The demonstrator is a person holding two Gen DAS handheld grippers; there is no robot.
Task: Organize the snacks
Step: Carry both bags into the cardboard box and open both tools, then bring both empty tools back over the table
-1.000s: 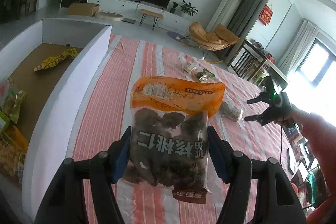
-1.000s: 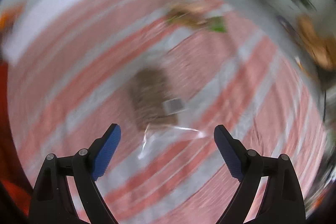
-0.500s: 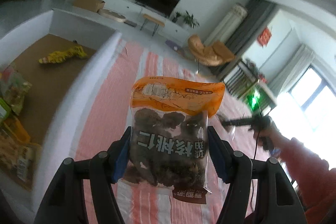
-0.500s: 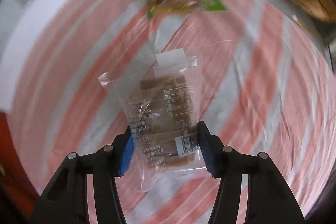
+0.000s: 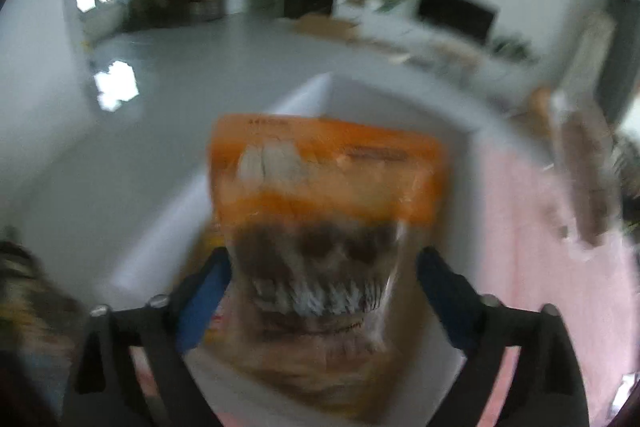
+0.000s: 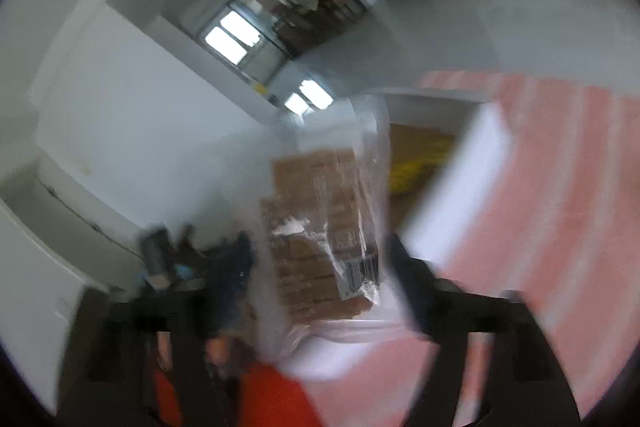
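A: Left view first. What is the left gripper (image 5: 320, 287) doing?

B: It tilts downward over the white box (image 5: 400, 99). Jaws have just been opening and stand wide. The orange bag (image 5: 324, 211) sits between the blue pads (image 5: 200, 303), and a gap shows on the right side. The frame is blurred, so contact on the left pad is uncertain; it reads as released.

A: And the bag's place?

B: Upright between the fingers, in front of the box corner, with the striped cloth (image 5: 520, 207) off to the right.

A: Right view?

B: The right gripper (image 6: 320, 279) is rolled; the room sits at a slant. Jaws have just been opening too, now wide. The clear pack (image 6: 320, 227) of brown biscuits lies between the dark fingers (image 6: 228, 287), with space on both sides. Heavy blur.

A: Surroundings?

B: The box wall (image 6: 460, 183) is just right of the pack, something yellow (image 6: 416, 167) lies inside the box, and the cloth (image 6: 560, 187) runs further right. An orange sleeve (image 6: 272, 399) is at the bottom.
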